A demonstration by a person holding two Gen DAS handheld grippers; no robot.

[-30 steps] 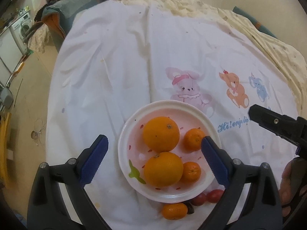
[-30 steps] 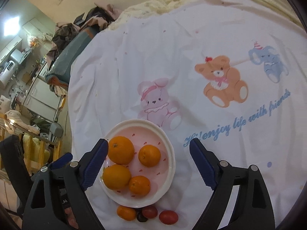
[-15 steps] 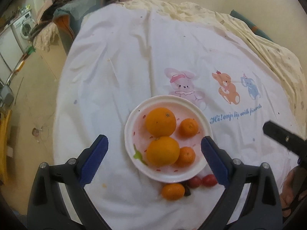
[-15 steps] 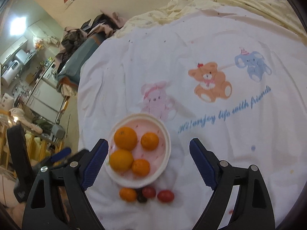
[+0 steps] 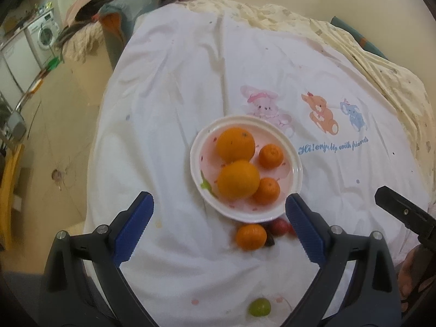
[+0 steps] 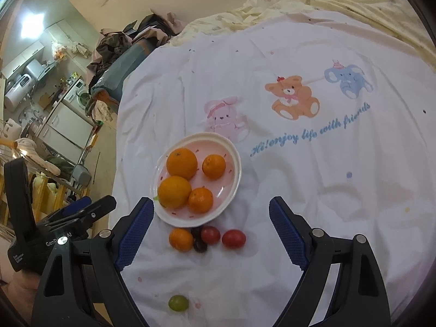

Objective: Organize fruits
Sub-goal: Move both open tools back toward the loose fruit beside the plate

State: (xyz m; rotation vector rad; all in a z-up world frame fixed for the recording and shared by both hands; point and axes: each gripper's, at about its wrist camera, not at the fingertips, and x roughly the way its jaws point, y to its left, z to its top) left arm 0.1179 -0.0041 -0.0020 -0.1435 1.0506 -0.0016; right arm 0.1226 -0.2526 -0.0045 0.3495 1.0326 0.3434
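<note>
We have pulled both grippers back from plate; green grape now in view near us. Left gripper jaws wide, empty; right gripper likewise. Loose mandarin, tomatoes lie on bed sheet beside plate; sorting unfinished.

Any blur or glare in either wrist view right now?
Left wrist: soft overall, motion smear on the loose mandarin below the plate; no glare. Right wrist: sharper, bright ceiling light blown out upper left. Both: strong fisheye bending, dark corners.

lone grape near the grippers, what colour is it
Green; the grape shows best in the right wrist view.
</note>
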